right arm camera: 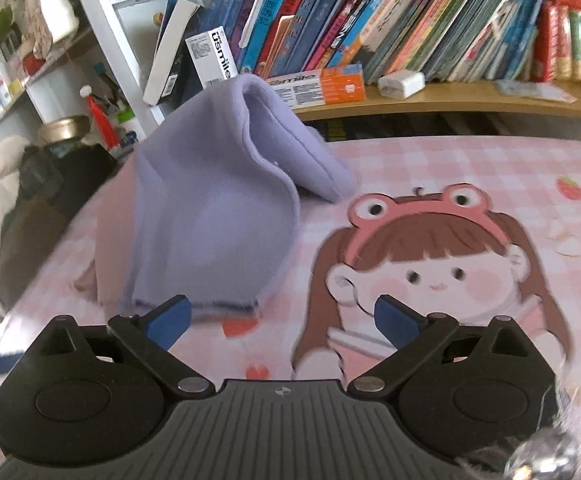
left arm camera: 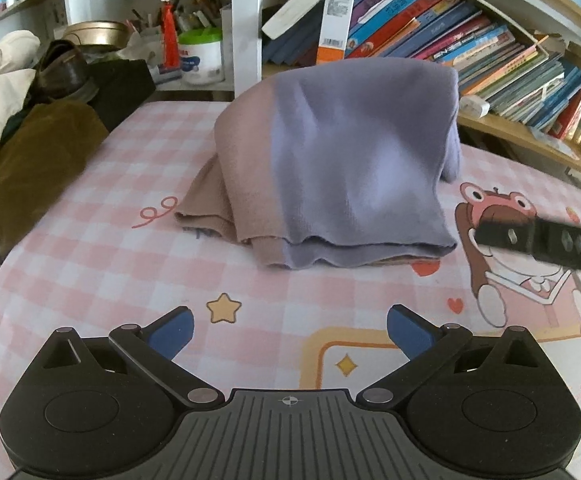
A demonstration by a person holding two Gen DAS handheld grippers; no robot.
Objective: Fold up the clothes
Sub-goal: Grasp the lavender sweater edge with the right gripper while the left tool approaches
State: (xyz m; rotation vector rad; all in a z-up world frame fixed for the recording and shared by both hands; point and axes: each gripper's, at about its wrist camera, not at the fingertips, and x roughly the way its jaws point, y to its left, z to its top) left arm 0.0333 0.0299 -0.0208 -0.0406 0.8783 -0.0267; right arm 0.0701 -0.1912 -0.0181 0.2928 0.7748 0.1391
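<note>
On the desk, seen from the left wrist, a folded purple and tan sweater sits near the far edge, by the bookshelf. The left gripper has its blue fingers wide apart, holding nothing, near the sweater. From the right wrist, the right gripper is also spread apart. The sweater lies just beyond its left finger, beside a cartoon girl printed on the desk cover.

We see a soft, matt knit garment in lilac and beige on a smooth printed cloth over the table; the left hand-held gripper is matt black plastic with blue pads
</note>
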